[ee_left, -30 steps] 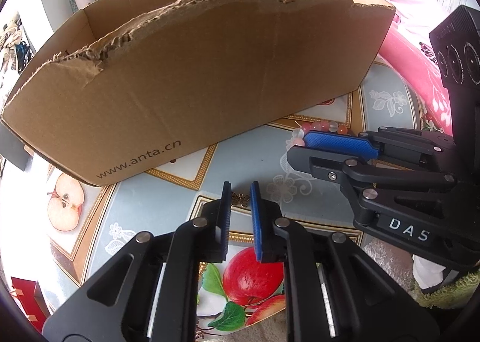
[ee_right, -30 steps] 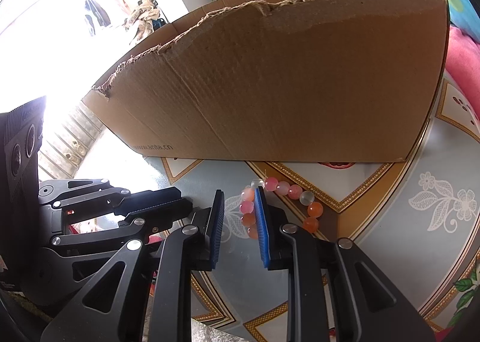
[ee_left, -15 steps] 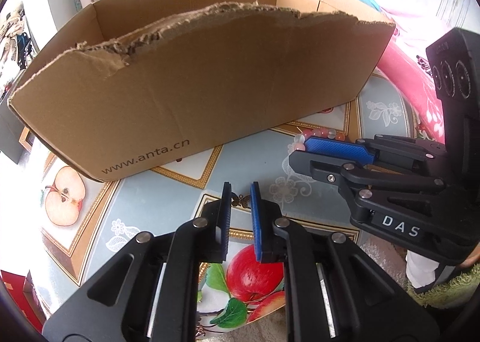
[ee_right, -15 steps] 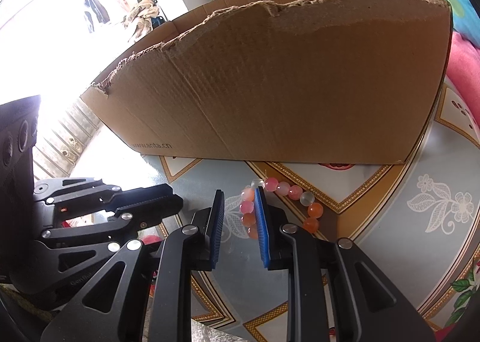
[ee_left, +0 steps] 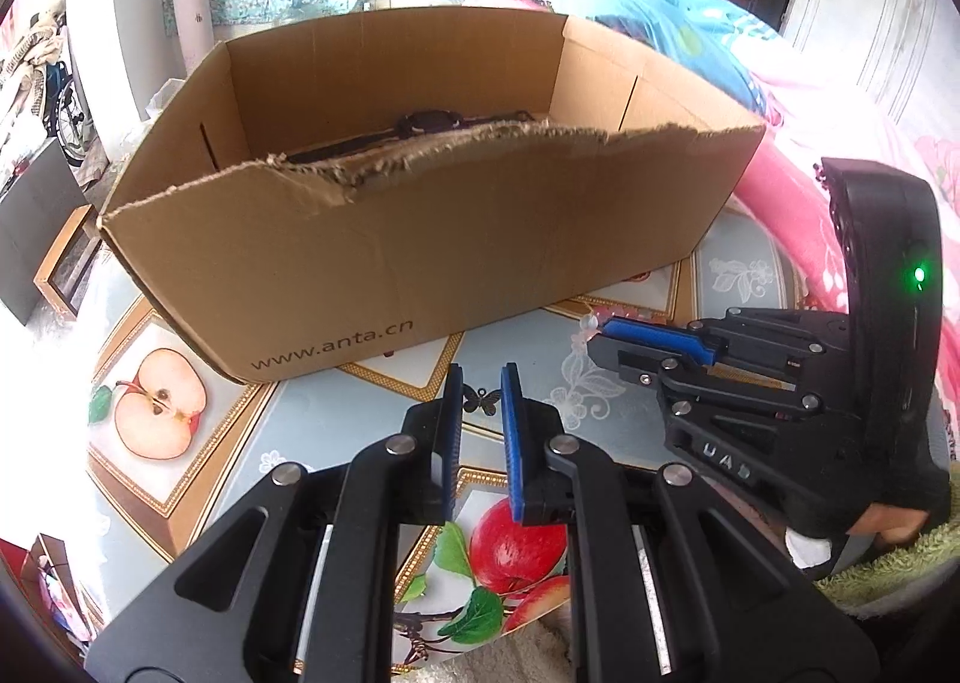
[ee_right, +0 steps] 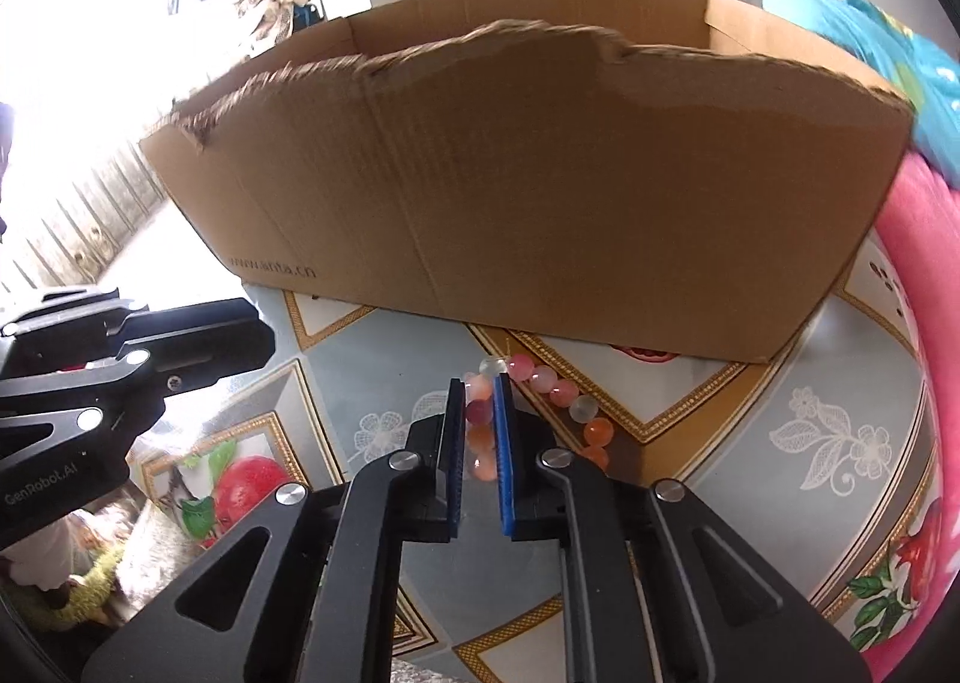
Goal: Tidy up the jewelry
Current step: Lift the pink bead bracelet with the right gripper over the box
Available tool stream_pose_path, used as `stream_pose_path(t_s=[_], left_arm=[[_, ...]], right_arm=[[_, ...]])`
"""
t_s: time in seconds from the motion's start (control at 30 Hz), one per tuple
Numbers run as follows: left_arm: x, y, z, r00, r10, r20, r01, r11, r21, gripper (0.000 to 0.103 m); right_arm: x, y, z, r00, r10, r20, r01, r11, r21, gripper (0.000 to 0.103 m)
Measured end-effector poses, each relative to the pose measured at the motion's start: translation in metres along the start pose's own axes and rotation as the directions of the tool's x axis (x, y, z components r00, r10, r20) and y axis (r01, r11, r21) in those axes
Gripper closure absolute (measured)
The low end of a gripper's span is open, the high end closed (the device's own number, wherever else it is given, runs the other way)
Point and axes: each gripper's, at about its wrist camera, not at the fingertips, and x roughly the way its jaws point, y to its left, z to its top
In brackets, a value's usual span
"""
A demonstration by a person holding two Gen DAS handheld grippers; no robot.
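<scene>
- The left wrist camera now sits higher than it did half a second ago: the inside of the cardboard box (ee_left: 420, 239) has come into sight, where earlier only its torn front wall showed.
- A dark strap-like item (ee_left: 420, 128) lies on the box floor near the back wall; what it is cannot be told.
- The right gripper (ee_right: 480, 425) has narrowed since the earlier frame: its blue pads now press a dark pink bead on both sides, where before the beads sat loosely in a wider gap.
- The bead bracelet (ee_right: 555, 392) is a loop of round pink, orange and clear beads. It lies on the patterned tablecloth (ee_right: 810, 443) just in front of the box, one side of the loop clenched in the right gripper, the rest curving out to its right.
- The left gripper (ee_left: 480, 413) keeps its jaws slightly apart and grasps nothing. A small butterfly-shaped charm (ee_left: 482, 400) lies on the cloth in line with the gap between the fingertips; whether the pads touch it cannot be told.
- The two grippers sit close together, side by side, near the front of the box.
- The tablecloth shows apples and gold-edged diamond panels.
</scene>
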Motion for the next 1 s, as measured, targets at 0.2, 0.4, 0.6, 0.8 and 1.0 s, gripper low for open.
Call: stream_pose_path(t_s=[0.2,0.4,0.6,0.8,1.0], left_arm=[[-0.025,0.009,-0.002,0.998,-0.040,0.057,0.040,0.999,-0.007,0.092],[-0.054,0.016,-0.002,0.991,-0.072,0.115,0.071,0.997,0.012,0.092],[-0.080,0.016,0.010,0.982,-0.114,0.150,0.111,0.993,0.024,0.092],[-0.104,0.016,0.027,0.970,-0.146,0.193,0.138,0.989,0.054,0.091],[-0.105,0.020,0.065,0.961,-0.160,0.227,0.149,0.987,0.063,0.091]], right_arm=[[-0.024,-0.037,0.007,0.992,0.106,0.062,-0.115,0.982,0.150,0.094],[-0.056,-0.072,0.010,0.965,0.200,0.168,-0.242,0.929,0.282,0.094],[-0.092,-0.093,0.016,0.935,0.242,0.260,-0.319,0.893,0.318,0.094],[-0.132,-0.096,0.045,0.909,0.244,0.337,-0.340,0.902,0.266,0.094],[-0.150,-0.089,0.089,0.880,0.279,0.384,-0.368,0.912,0.181,0.094]])
